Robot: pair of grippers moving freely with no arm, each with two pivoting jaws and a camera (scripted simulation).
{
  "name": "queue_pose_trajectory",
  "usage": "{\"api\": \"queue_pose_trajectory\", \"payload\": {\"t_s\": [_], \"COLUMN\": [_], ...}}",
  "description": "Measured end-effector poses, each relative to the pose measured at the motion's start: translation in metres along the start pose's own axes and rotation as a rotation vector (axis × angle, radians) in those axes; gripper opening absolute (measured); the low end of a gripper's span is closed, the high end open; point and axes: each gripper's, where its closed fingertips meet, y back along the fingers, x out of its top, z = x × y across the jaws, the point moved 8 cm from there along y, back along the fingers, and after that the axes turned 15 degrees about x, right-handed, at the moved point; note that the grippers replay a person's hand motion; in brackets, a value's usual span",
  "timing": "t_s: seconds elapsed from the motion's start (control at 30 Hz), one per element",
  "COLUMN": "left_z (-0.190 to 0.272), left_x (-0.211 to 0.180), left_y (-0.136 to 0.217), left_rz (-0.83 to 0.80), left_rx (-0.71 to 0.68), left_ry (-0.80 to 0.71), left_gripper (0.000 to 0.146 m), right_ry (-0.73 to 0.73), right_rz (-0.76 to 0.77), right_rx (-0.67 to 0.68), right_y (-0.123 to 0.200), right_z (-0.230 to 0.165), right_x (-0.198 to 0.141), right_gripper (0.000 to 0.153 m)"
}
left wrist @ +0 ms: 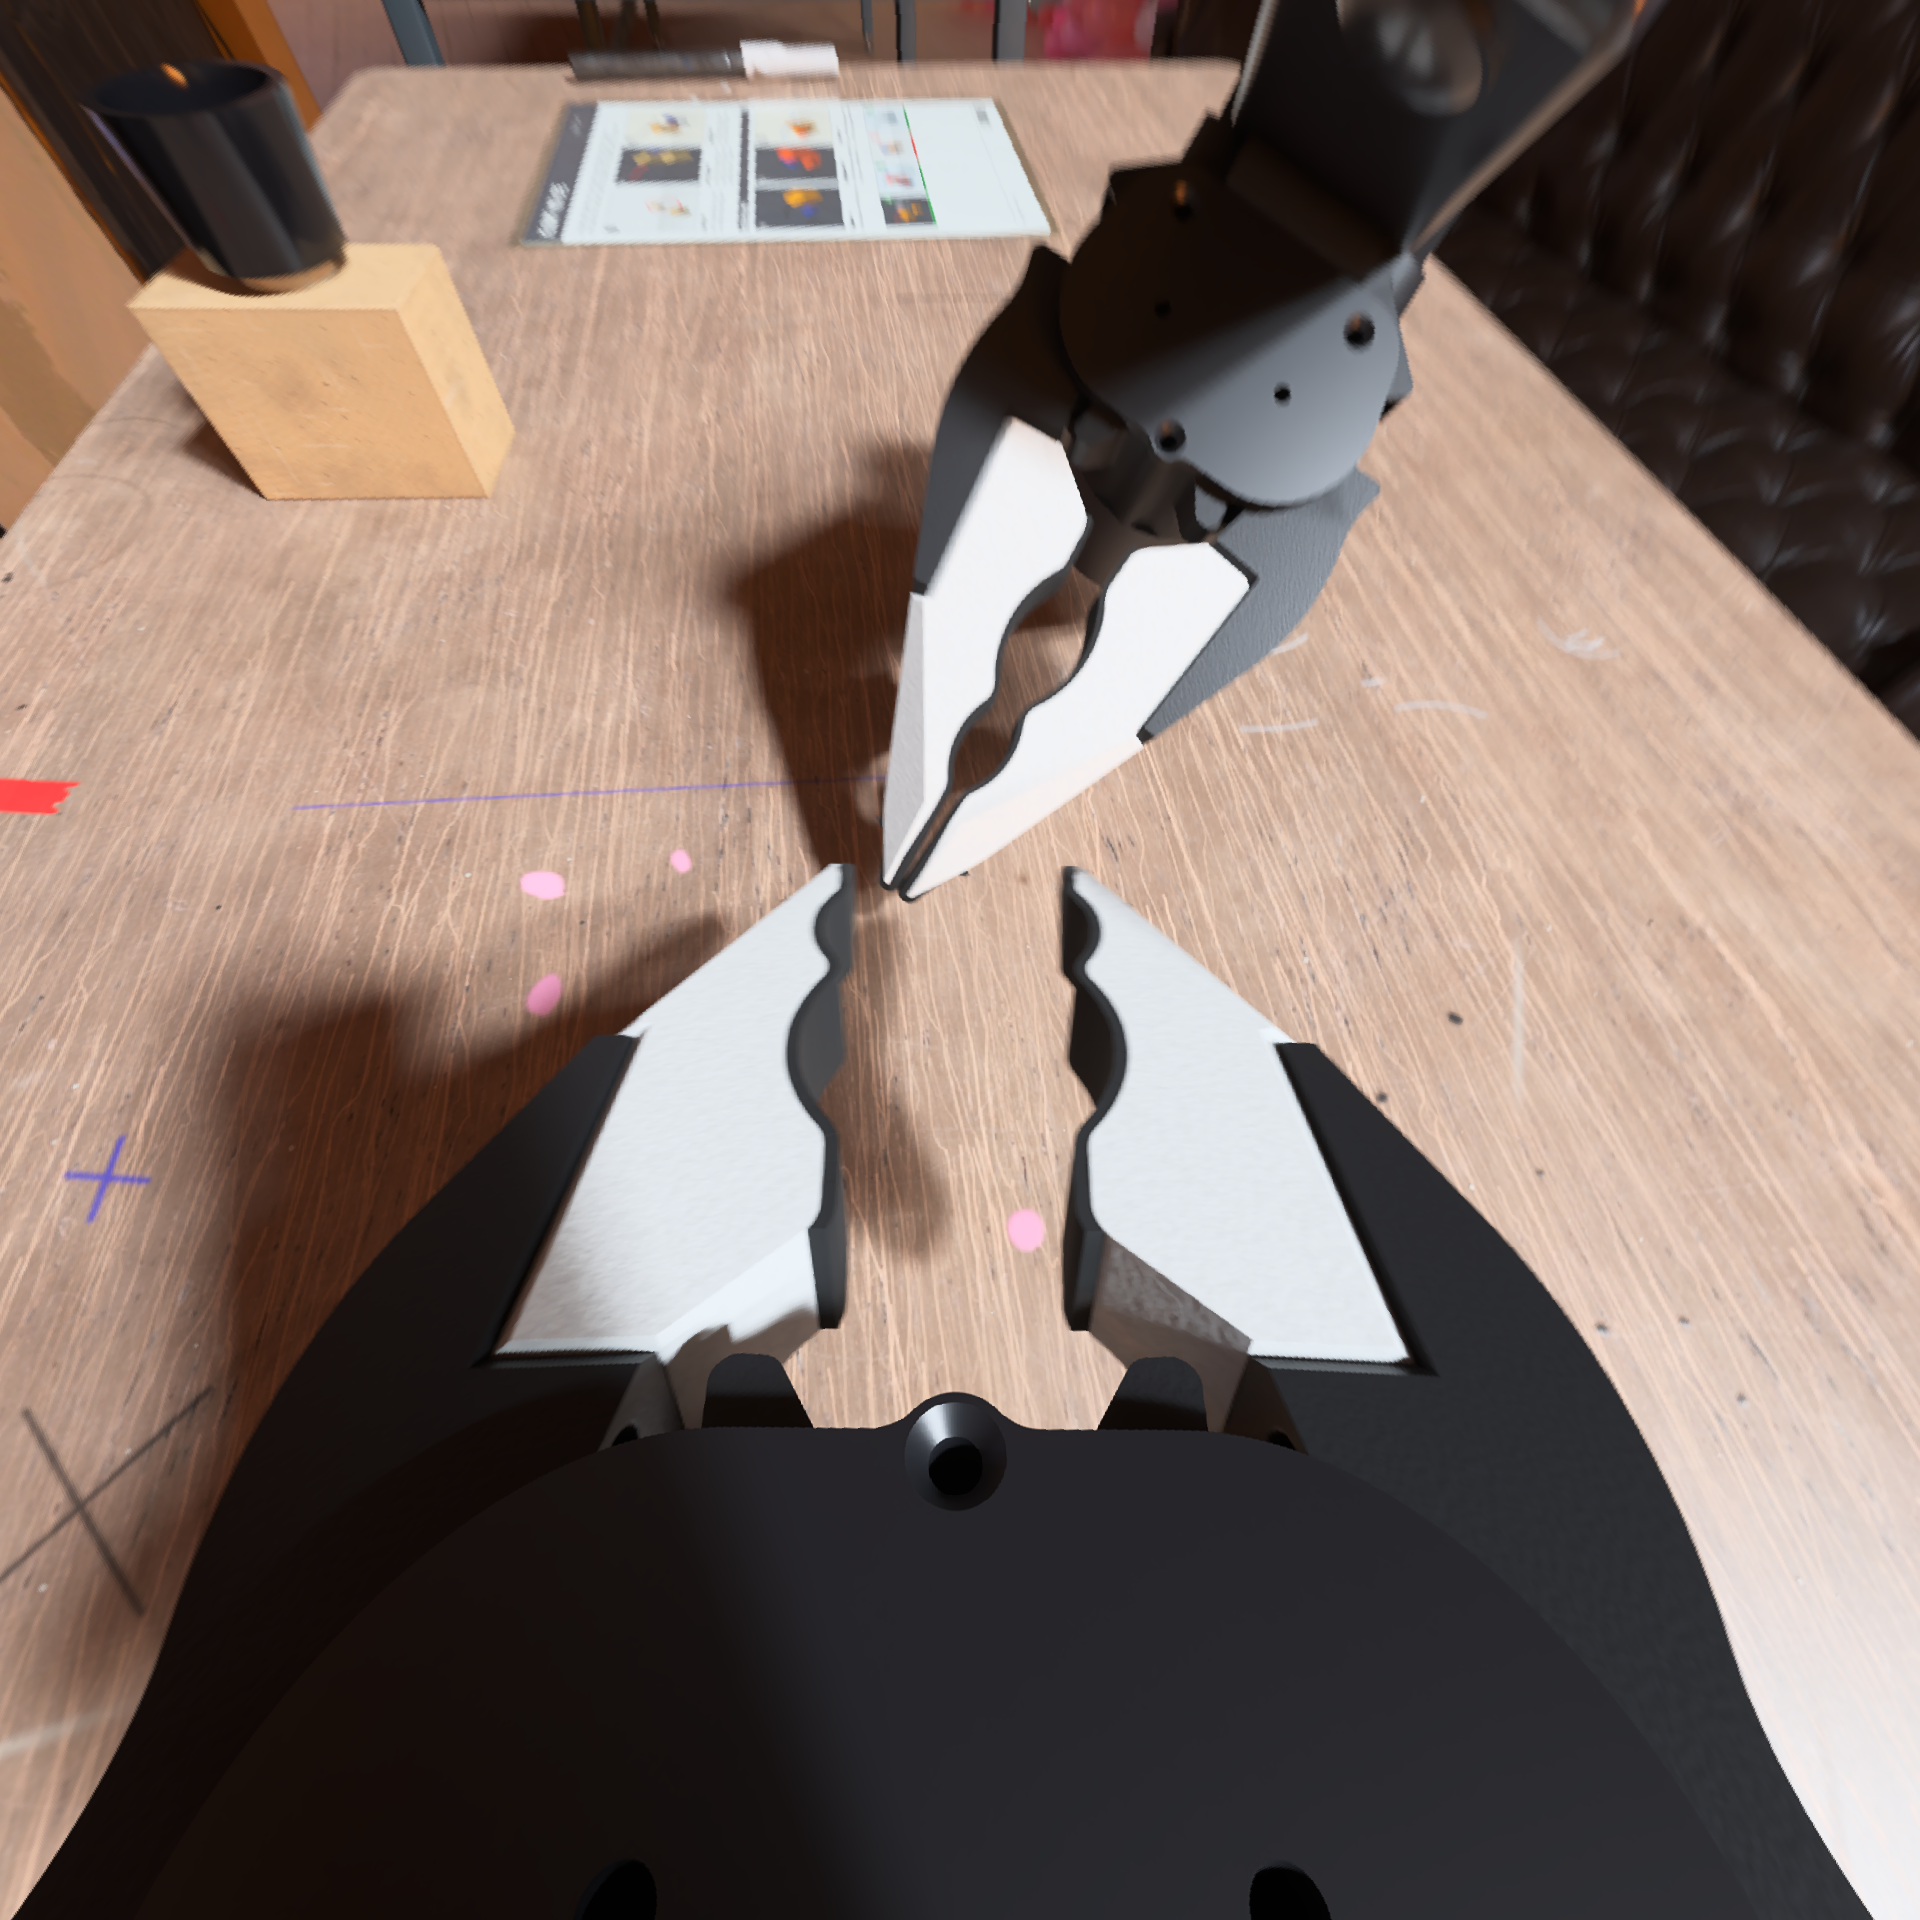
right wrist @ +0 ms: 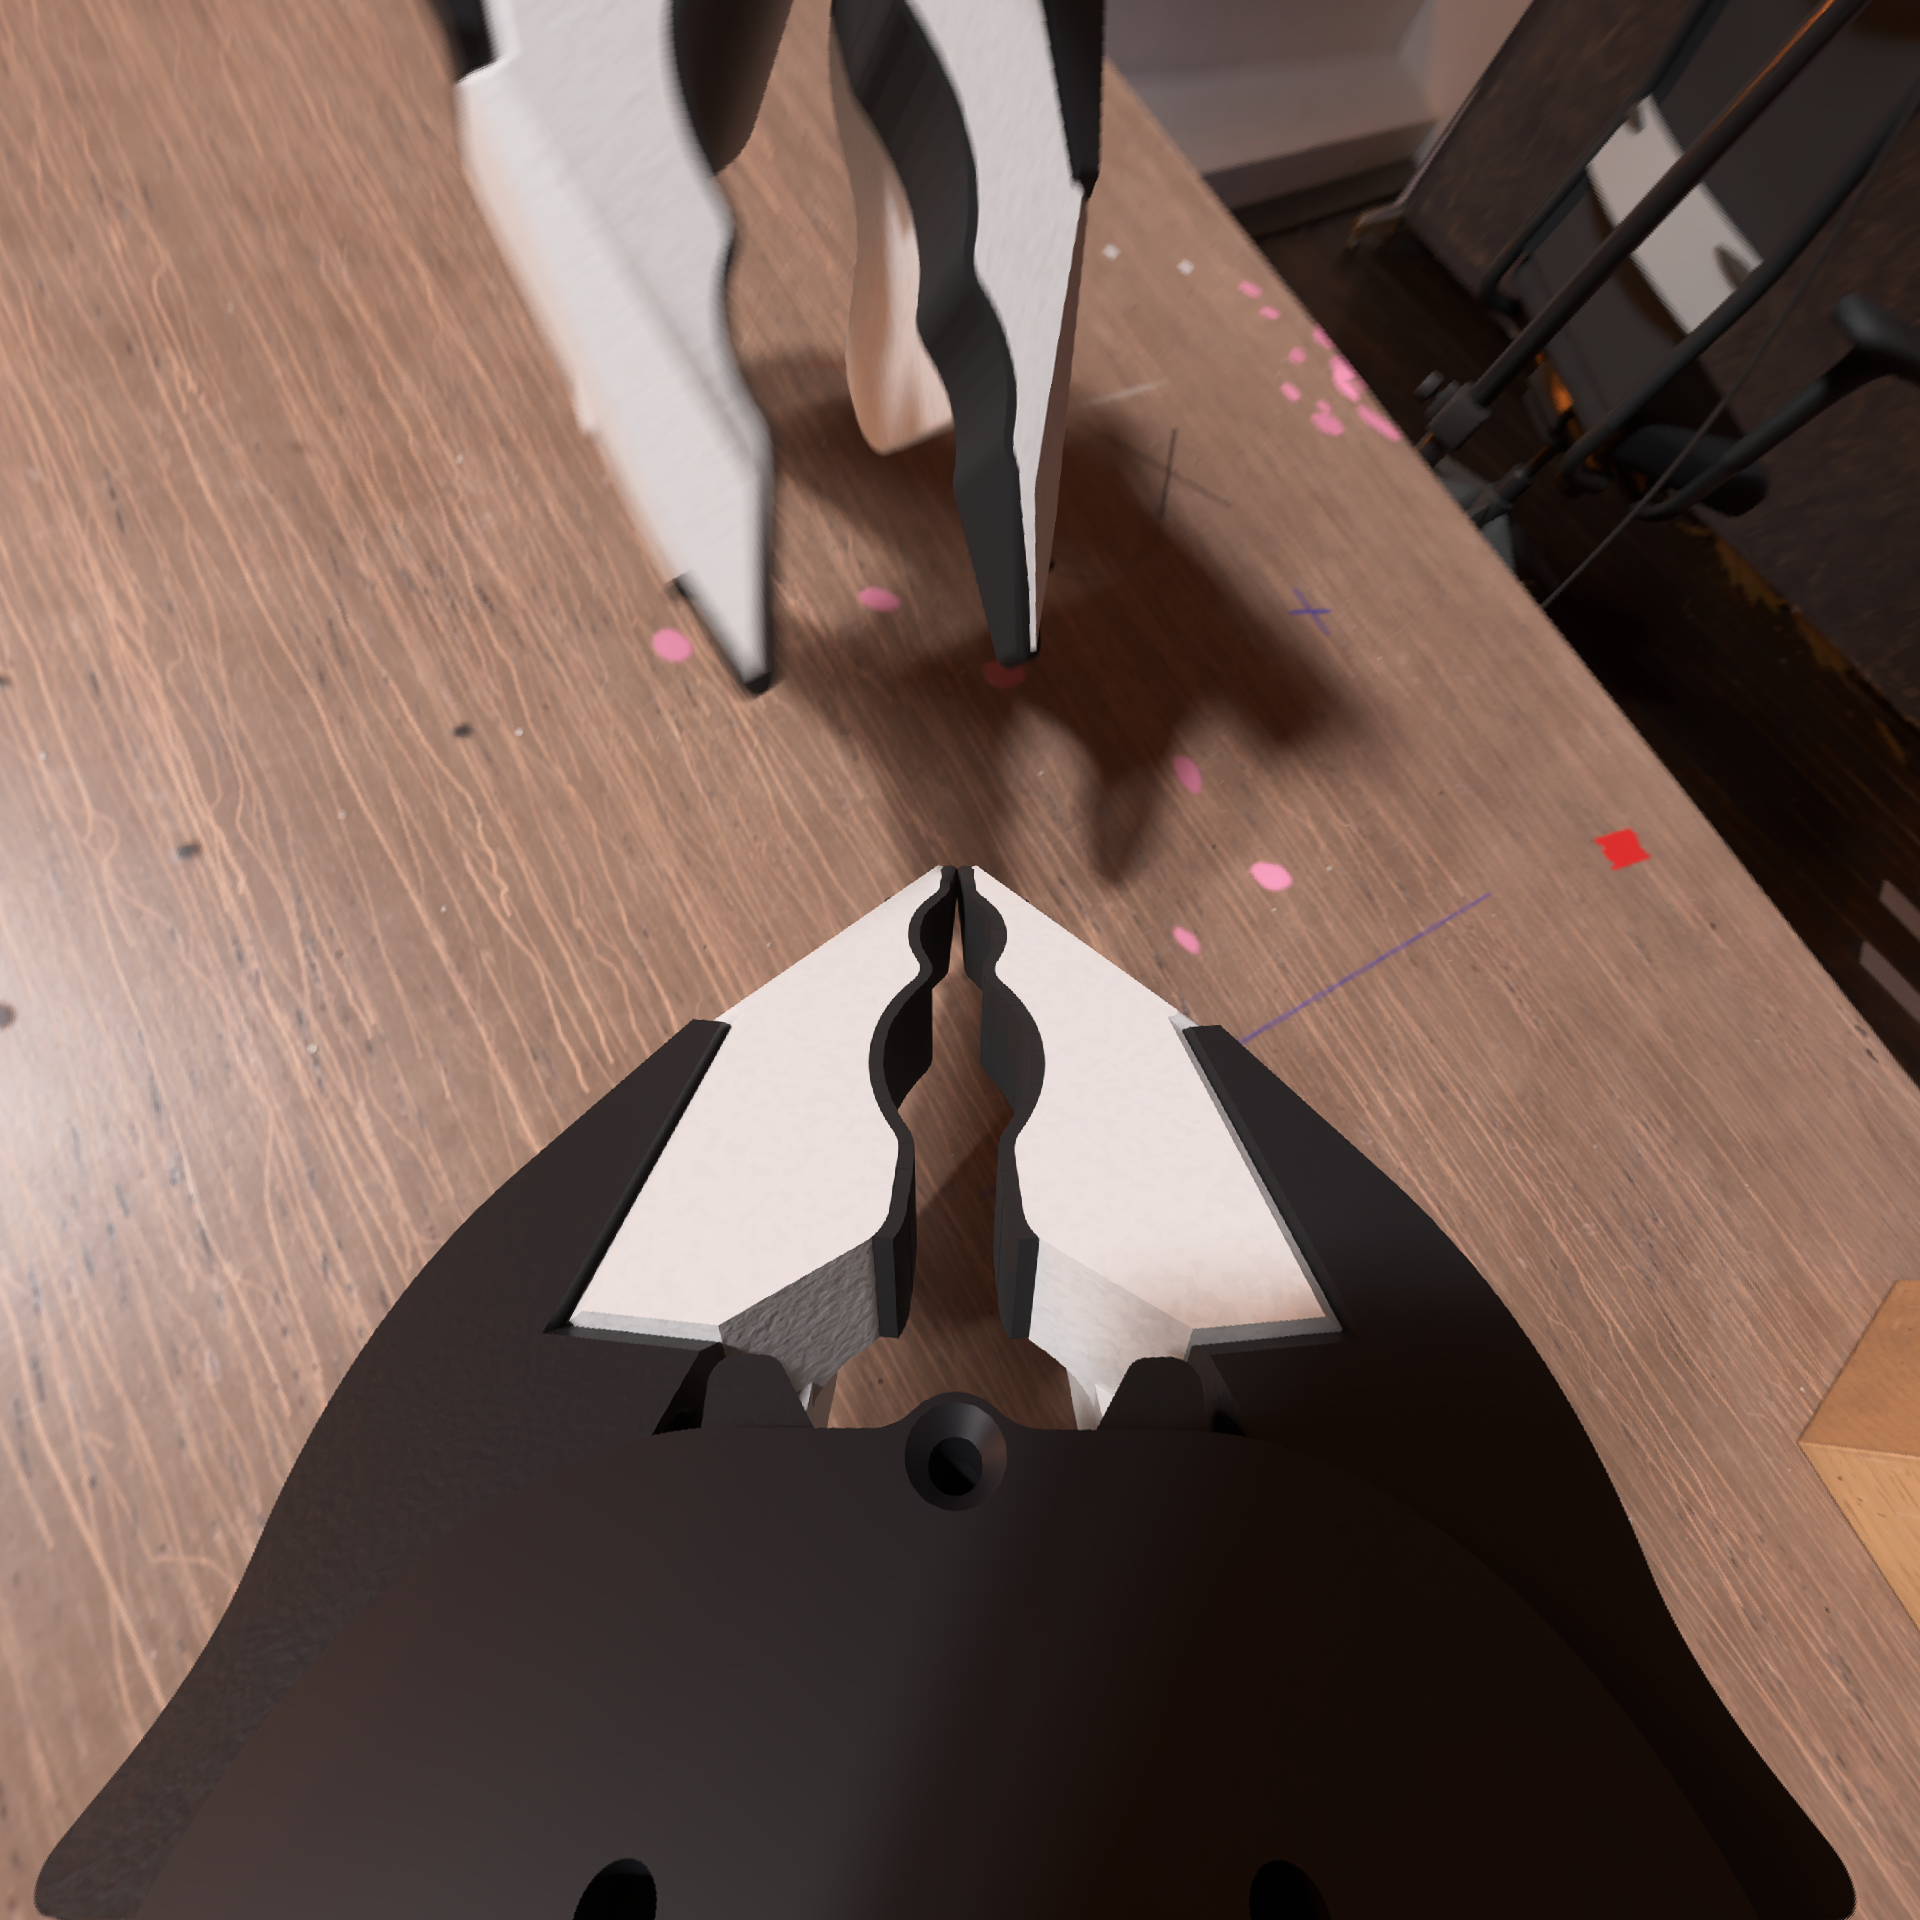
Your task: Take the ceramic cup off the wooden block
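Black glazed ceramic cup [left wrist: 223,171] sits upright on top of the wooden block [left wrist: 332,374], far left of your left wrist view, near the table edge. Cup is still on the block, nothing touching it.

Your left gripper [left wrist: 958,883] has its fingers spread, nothing between them, just bare wooden table [left wrist: 1455,935] under the gap. It sits low over the table, well apart from the block.

Your right gripper [right wrist: 956,871] has its tips pressed together, holding nothing. In the left wrist view you see it [left wrist: 899,888] tilted down toward the table, tips just ahead of your left gripper's fingertips, nearly meeting them. From the right wrist view the left gripper [right wrist: 894,665] stands opposite, fingers apart, tips close to the table surface.

Only a corner of the block [right wrist: 1870,1455] shows at the right edge of the right wrist view; cup is out of that frame.

Other stuff: printed sheet [left wrist: 790,171] lying flat at the far end of the table, pink paint spots [left wrist: 542,885] and a red tape scrap [left wrist: 36,795] on the wood, dark leather sofa [left wrist: 1714,312] beyond the right side.
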Motion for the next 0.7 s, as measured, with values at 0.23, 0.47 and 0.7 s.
{"api": "queue_pose_trajectory", "payload": {"t_s": [0.23,0.47,0.7], "left_z": [0.006,-0.006,-0.012], "left_x": [-0.009,-0.006,-0.001], "left_y": [-0.018,-0.007,0.000], "left_rz": [-0.115,0.045,0.152], "left_rx": [0.181,0.485,0.555], "left_ry": [-0.159,-0.018,0.123], "left_gripper": [0.040,0.000,0.000], "right_ry": [-0.027,-0.214,-0.435], "right_rz": [0.088,0.269,0.182], "right_rx": [-0.096,-0.795,-1.093], "right_y": [0.006,0.063,0.097], "right_z": [0.006,0.059,0.144], "right_x": [0.004,-0.024,-0.068], "right_gripper": [0.004,0.046,0.084]}}
